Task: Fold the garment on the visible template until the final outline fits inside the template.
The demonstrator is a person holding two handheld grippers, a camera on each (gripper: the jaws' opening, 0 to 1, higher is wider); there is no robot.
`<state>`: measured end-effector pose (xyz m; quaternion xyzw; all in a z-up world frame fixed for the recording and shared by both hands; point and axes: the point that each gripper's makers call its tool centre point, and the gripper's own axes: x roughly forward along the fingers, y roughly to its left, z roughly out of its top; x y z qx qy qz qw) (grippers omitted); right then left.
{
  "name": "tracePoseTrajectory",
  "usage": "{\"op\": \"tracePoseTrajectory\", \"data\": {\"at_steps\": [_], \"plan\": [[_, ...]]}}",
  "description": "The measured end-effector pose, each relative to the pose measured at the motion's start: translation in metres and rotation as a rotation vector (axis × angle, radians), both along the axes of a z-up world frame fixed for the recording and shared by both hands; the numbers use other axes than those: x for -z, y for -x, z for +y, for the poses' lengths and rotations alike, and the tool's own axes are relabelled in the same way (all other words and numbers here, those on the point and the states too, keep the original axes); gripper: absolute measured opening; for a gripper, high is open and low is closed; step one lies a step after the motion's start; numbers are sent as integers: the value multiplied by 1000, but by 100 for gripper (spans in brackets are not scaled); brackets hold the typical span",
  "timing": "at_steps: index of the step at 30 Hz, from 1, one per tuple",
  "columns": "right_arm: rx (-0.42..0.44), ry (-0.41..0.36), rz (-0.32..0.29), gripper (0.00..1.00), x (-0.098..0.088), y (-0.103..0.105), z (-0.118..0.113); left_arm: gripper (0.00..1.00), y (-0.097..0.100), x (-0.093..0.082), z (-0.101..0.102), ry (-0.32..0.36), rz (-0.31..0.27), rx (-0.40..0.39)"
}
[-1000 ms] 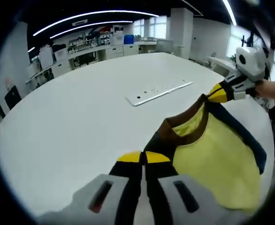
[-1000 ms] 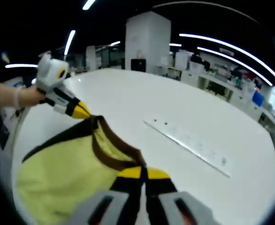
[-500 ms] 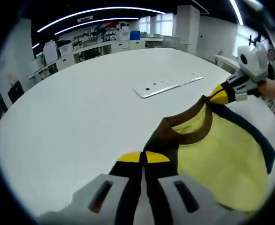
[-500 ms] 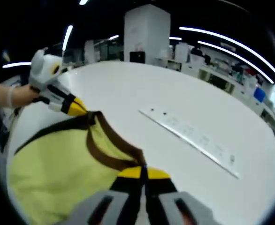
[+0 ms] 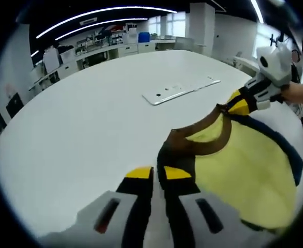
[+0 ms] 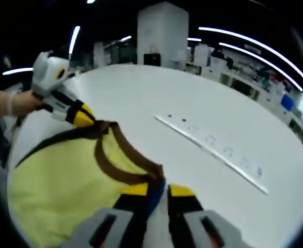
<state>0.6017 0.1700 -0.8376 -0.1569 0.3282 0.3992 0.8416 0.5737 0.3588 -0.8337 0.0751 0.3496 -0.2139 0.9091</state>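
White tabletop [image 5: 89, 119] spread round and wide under strip lights, with benches and shelves along the far walls of an open lab.

Seen from the left gripper view, the left gripper [image 5: 158, 173] had its yellow-tipped fingers [image 5: 139, 173] pinched together on the dark shoulder edge of the garment [image 5: 239, 170], right beside the brown collar [image 5: 203, 135]. Across the collar, the right gripper [image 5: 238, 103] came in from the right, its fingers closed on the other shoulder, with a hand [image 5: 299, 93] behind it.

Seen from the right gripper view, the right gripper [image 6: 158, 190] showed a small gap between its yellow tips, and dark blue cloth was caught in that gap; the fingers [image 6: 181, 191] gripped the shoulder just past the collar [image 6: 115, 160]. The left gripper [image 6: 80, 116] held the opposite shoulder at the left, a hand [image 6: 17, 102] behind it.

Between the two grips the collar sagged in a loose curve, and the yellow garment [image 6: 58, 191] hung and spread toward the near edge of the tabletop [image 6: 156, 108], its dark sleeve bands running off each shoulder.

Farther out, near the middle of the tabletop, lay a pale flat strip [image 5: 181, 90] with small dark dots, well apart from the garment; it showed as a long strip [image 6: 213, 150] in the right gripper view too.
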Motion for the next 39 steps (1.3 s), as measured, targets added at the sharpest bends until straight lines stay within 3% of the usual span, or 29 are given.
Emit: {"op": "tracePoseTrajectory", "data": {"at_steps": [2, 6, 10, 12, 14, 16, 19, 26, 30, 39], "plan": [[12, -36, 3, 27, -5, 2, 1, 24, 2, -3, -2, 3, -4, 0], [20, -90, 32, 44, -12, 16, 3, 56, 3, -9, -5, 48, -23, -5], [21, -135, 54, 57, -18, 25, 4, 74, 12, -17, -14, 82, -29, 31], [27, -151, 75, 68, -20, 30, 5, 84, 14, -20, -16, 100, -31, 41], [30, -155, 82, 86, -21, 34, 5, 92, 20, -24, -21, 108, -42, 63], [23, -130, 88, 93, -19, 42, 2, 98, 24, -27, -24, 116, -44, 72], [24, -131, 90, 97, -23, 51, 0, 99, 35, -33, -28, 117, -37, 99], [43, -137, 93, 93, -34, 69, -9, 99, 51, -51, -29, 147, -58, 100], [65, -154, 98, 92, -38, 68, -19, 99, 64, -62, -30, 162, -69, 109], [138, -201, 117, 89, -54, 104, -45, 97, 96, -84, -30, 182, -100, 158]]}}
